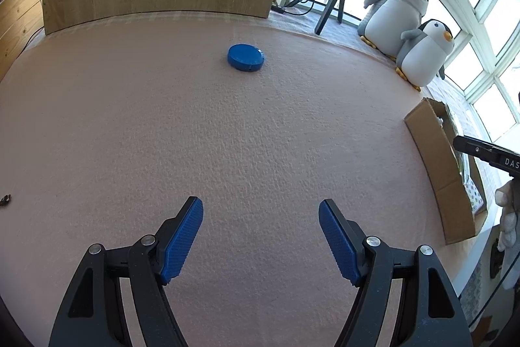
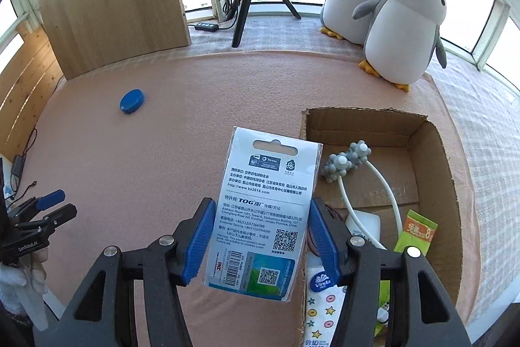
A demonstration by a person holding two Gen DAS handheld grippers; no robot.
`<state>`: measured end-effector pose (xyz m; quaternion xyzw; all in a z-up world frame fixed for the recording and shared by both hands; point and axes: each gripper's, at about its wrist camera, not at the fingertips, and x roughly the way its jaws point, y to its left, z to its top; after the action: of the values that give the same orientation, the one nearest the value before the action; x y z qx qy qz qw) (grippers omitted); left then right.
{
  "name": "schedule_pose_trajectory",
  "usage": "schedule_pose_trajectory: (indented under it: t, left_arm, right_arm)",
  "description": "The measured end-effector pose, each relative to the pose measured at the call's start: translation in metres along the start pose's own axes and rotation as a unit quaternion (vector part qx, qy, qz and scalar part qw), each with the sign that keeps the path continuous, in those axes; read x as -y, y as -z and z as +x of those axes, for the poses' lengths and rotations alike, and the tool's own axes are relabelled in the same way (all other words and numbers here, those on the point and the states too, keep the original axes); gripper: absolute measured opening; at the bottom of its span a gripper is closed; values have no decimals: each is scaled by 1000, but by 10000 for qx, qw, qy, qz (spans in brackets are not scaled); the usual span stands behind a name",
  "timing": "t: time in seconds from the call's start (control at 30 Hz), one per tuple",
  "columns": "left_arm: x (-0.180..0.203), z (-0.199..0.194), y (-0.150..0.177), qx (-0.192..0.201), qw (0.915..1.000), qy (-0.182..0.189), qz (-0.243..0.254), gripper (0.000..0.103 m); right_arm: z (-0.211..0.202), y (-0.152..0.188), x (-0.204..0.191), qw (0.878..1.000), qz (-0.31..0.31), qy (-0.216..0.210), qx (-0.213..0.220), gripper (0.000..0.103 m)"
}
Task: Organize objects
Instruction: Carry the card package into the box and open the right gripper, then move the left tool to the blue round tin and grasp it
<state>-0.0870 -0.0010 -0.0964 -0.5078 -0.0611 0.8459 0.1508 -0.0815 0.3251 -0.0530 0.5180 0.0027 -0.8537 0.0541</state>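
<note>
Right claw clamps packet, seemingly upright, hang-hole end forward.

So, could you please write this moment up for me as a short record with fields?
surface: pink felt mat
left gripper: jaws open, nothing held, above the mat
right gripper: jaws shut on the edges of a flat packaged card
card position: printed back to camera, beside the box's left wall
cardboard box: open, holds a headband, tissue pack, other small items
left on mat: blue round disc
background: two plush penguins, tripod, wooden board
</note>
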Motion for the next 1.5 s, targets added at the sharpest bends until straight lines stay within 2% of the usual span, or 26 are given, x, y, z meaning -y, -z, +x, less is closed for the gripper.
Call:
schedule_pose_trajectory:
  t: [0.37,0.53,0.7,1.1,1.5]
  left_arm:
    - [14,6,-6,-25,10000,-35,79,77]
    - [16,8,-8,-34,9999,-55,96,77]
    - [17,9,-11,-37,9999,-84,100,77]
    - [19,13,-15,-58,9997,-85,210,77]
    - [8,16,-42,42,9991,-320,286,77]
  right_arm:
    - [17,-8,80,9971,500,553,-139,55]
    - [26,-9,93,9964,585,586,-207,55]
    - [28,-9,101,9946,819,606,-201,60]
    - [7,-6,84,9954,868,394,-11,61]
    - [-21,11,16,9978,628,-82,202,65]
